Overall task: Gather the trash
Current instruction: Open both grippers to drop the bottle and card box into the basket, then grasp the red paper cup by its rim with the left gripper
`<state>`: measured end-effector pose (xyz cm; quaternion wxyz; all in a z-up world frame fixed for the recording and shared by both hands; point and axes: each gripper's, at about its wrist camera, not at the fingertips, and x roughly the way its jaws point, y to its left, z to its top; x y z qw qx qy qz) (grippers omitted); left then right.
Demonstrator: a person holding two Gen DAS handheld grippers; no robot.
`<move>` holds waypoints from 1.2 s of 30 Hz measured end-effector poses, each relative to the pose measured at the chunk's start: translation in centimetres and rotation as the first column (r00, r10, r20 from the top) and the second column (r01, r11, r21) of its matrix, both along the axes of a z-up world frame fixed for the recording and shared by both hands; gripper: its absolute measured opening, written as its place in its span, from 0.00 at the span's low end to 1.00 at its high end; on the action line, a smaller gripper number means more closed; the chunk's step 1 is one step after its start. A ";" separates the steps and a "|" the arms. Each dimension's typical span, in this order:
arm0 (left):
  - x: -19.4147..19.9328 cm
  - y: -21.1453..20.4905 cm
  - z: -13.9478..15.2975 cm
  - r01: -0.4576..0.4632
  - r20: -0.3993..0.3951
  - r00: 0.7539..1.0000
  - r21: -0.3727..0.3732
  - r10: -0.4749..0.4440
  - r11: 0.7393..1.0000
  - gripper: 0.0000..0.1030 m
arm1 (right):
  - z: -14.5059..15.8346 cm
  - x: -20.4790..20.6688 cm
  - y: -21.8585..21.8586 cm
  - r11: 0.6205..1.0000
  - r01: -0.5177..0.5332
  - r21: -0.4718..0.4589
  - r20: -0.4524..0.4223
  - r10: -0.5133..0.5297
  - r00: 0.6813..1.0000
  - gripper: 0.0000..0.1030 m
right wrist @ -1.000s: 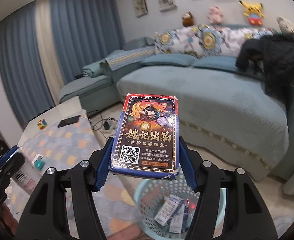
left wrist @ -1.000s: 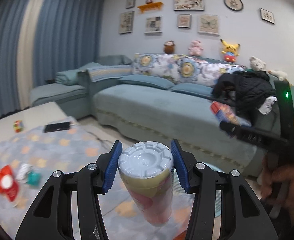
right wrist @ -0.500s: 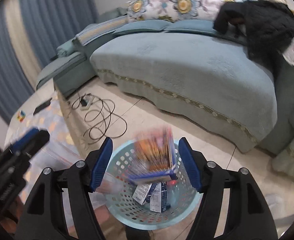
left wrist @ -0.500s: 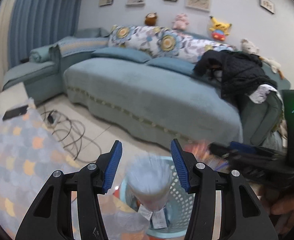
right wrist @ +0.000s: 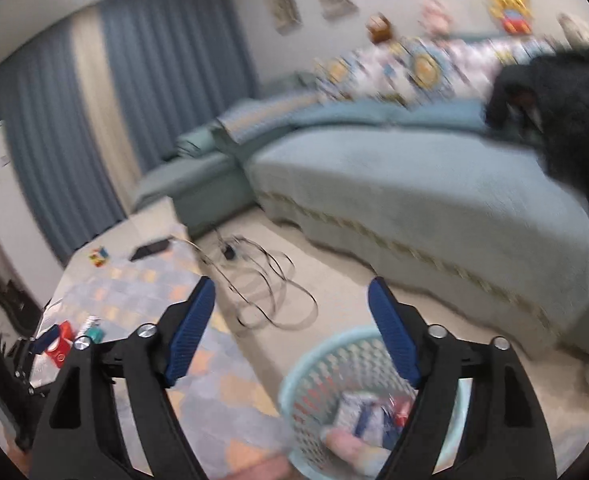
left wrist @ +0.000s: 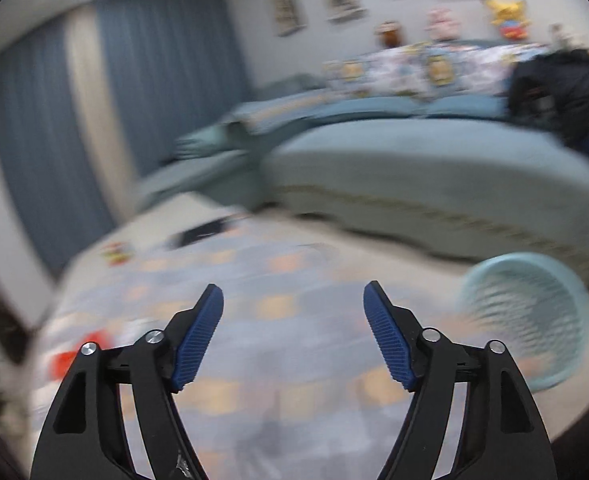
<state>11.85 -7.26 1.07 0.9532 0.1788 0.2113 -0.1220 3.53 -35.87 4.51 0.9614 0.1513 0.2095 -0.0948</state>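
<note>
- Left gripper (left wrist: 294, 336) has just been opening its jaws; they stand wide with nothing between them, over the patterned table (left wrist: 294, 360).
- On the table's left end I see a red item (left wrist: 74, 360), blurred in that view; in the right wrist view it reads as red packaging (right wrist: 56, 354) beside a small teal thing (right wrist: 94, 334). I judge these as trash left to collect.
- Right gripper (right wrist: 292, 330) has likewise just been opening; it is spread wide and empty above the basket (right wrist: 294, 384).
- Basket sits on the floor just beside the table and already holds boxes (right wrist: 364, 416) and other pieces, so part of the job is done.
</note>
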 end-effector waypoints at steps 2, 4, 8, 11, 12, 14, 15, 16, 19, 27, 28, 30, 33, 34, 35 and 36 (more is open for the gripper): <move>1.6 5.5 -0.3 -0.153 0.010 0.988 0.019 0.153 0.988 0.71 | 0.6 0.6 2.8 0.997 -0.043 -0.056 0.035 0.045 0.998 0.78; 3.1 10.4 -0.4 -0.273 0.000 0.962 0.002 0.273 0.962 0.72 | 0.9 1.4 5.4 0.991 -0.097 -0.093 0.050 0.102 0.994 0.81; 6.7 19.4 -2.1 -0.449 -0.068 0.893 -0.051 0.446 0.892 0.72 | 1.0 3.8 11.2 0.964 -0.224 -0.145 0.029 0.231 0.973 0.83; 9.0 22.1 -3.0 -0.465 -0.132 0.883 -0.115 0.451 0.878 0.72 | 0.8 5.2 14.5 0.950 -0.276 -0.150 0.010 0.280 0.960 0.83; 9.4 22.4 -3.3 -0.461 -0.135 0.885 -0.117 0.446 0.879 0.72 | 0.6 5.8 15.5 0.946 -0.294 -0.135 -0.005 0.296 0.955 0.83; 10.4 22.4 -4.3 -0.437 -0.152 0.895 -0.110 0.420 0.893 0.72 | 0.1 7.0 17.0 0.938 -0.327 -0.111 -0.040 0.324 0.945 0.83; 10.8 22.2 -4.7 -0.427 -0.162 0.899 -0.111 0.408 0.897 0.72 | 0.0 7.7 18.0 0.935 -0.339 -0.106 -0.054 0.335 0.941 0.83; 11.0 22.2 -4.8 -0.416 -0.169 0.903 -0.117 0.395 0.902 0.72 | -0.2 8.3 19.0 0.930 -0.351 -0.106 -0.062 0.346 0.936 0.83; 12.0 22.2 -5.5 -0.383 -0.168 0.919 -0.160 0.357 0.910 0.72 | -0.5 10.6 21.9 0.913 -0.392 -0.111 -0.082 0.385 0.919 0.83; 12.5 21.3 -6.6 -0.325 -0.192 0.937 -0.186 0.290 0.927 0.71 | -5.3 21.0 31.4 0.841 -0.512 -0.174 -0.240 0.468 0.850 0.83; 12.8 21.4 -6.7 -0.324 -0.210 0.936 -0.204 0.282 0.924 0.71 | -5.8 22.0 31.7 0.857 -0.497 -0.136 -0.245 0.457 0.855 0.83; 13.2 21.6 -7.1 -0.322 -0.240 0.933 -0.219 0.269 0.921 0.72 | -6.3 23.3 31.6 0.887 -0.456 -0.075 -0.245 0.427 0.871 0.83; 14.0 21.7 -7.9 -0.335 -0.289 0.919 -0.213 0.269 0.918 0.62 | -6.0 24.8 31.1 0.918 -0.397 -0.015 -0.215 0.385 0.898 0.83; 14.3 21.7 -8.2 -0.337 -0.311 0.913 -0.217 0.263 0.916 0.43 | -5.9 25.2 31.0 0.925 -0.380 -0.013 -0.206 0.369 0.906 0.83; 14.8 21.9 -8.4 -0.355 -0.336 0.902 -0.216 0.272 0.910 0.43 | -6.1 25.8 30.9 0.931 -0.365 -0.007 -0.204 0.356 0.912 0.83; 14.7 22.0 -8.5 -0.362 -0.336 0.901 -0.230 0.276 0.903 0.42 | -6.5 26.4 30.8 0.934 -0.357 0.006 -0.212 0.350 0.912 0.83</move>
